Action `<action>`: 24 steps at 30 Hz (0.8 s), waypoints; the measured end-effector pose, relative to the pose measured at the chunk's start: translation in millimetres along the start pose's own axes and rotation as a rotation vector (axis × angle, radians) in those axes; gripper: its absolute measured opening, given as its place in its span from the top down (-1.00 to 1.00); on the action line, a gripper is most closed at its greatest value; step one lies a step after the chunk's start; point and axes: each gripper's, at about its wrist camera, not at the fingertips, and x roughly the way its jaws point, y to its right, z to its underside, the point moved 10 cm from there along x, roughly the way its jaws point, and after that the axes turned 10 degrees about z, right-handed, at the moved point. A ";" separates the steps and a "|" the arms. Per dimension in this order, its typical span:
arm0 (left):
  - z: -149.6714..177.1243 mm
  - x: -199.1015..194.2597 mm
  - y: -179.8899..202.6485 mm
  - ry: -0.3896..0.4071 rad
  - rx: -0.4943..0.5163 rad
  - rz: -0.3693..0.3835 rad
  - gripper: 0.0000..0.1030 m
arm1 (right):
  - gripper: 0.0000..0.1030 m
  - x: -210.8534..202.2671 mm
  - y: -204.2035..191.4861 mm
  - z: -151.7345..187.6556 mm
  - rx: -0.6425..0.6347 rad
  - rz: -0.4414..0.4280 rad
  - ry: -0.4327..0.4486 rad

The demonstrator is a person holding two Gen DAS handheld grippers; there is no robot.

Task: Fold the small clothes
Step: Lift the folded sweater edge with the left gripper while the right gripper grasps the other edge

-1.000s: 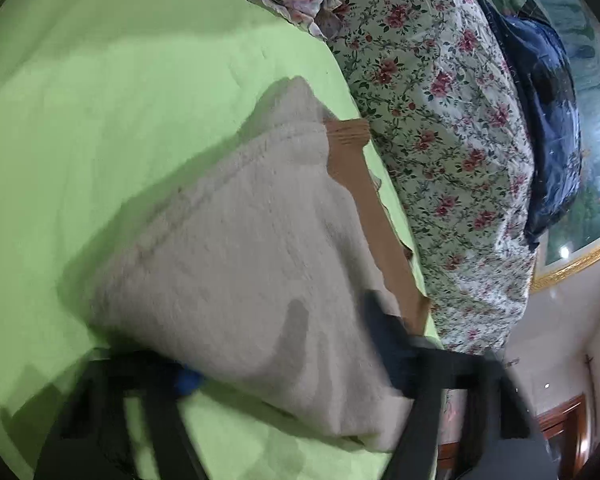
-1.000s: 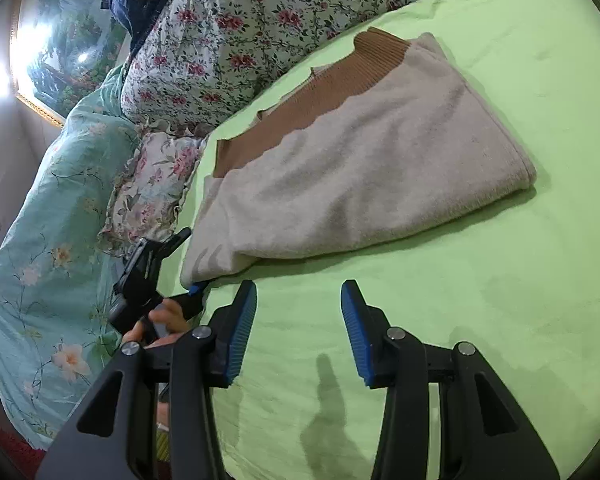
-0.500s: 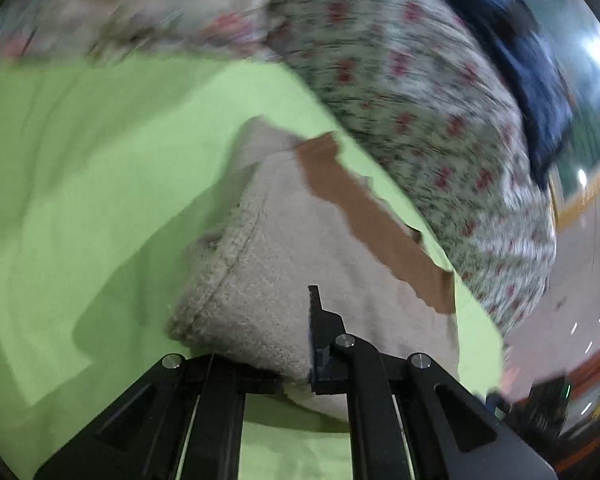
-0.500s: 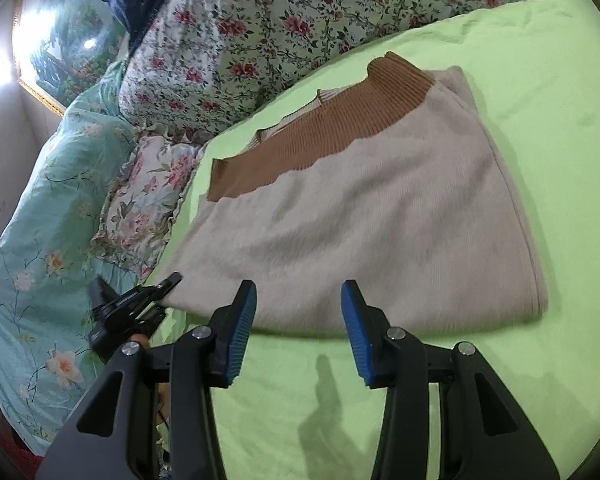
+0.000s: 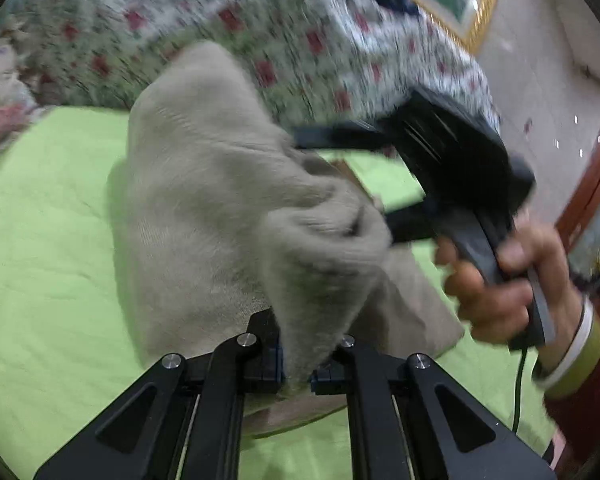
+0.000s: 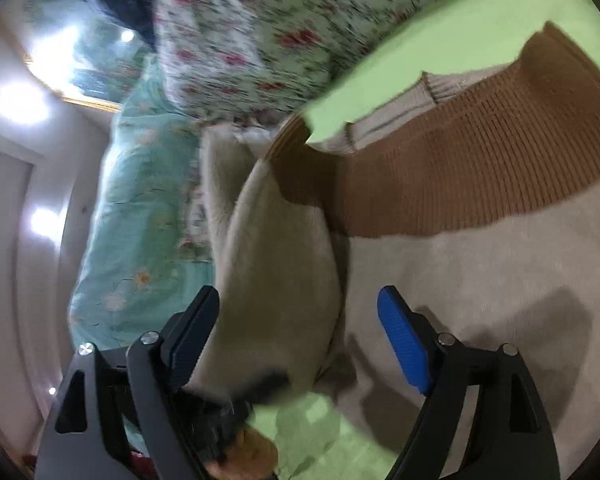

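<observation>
While the beige sweater (image 5: 204,208) is lying on the green sheet (image 5: 48,248), both tools are working at one lifted edge of it.

Left gripper (image 5: 296,372): its jaws are pressing together on a bunched fold of the sweater, which is rising in a ridge straight out from between the pads.

Right gripper (image 6: 300,332): its jaws have just been opening and are standing wide apart; a raised flap of the sweater is hanging between them, lying close against the left pad, and no pinch is showing.

Right gripper from the left wrist view: it is reaching in from the right, its two dark fingers (image 5: 412,224) spreading around the lifted cloth; the picture is blurring here.

Right hand (image 5: 496,280): it is gripping the tool's handle, with a dark red sleeve (image 5: 580,392) at the wrist.

Sweater's brown ribbed band (image 6: 480,168): it is lying far from the right tool, next to the sheet.

Sweater's place: most of it is resting flat on the sheet, in front of the floral bedding (image 5: 228,12).
</observation>
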 end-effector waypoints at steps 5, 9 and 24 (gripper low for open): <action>13.9 17.8 1.3 -0.044 0.021 0.005 0.87 | -0.53 27.7 7.8 -18.7 -0.010 0.050 -0.009; 11.4 13.8 3.8 -0.046 0.033 0.011 0.87 | 0.50 44.6 18.3 -35.7 -0.017 0.152 -0.005; 10.5 88.0 117.5 -0.156 0.078 0.227 0.84 | 0.69 -91.0 85.7 -40.9 -0.106 0.329 0.176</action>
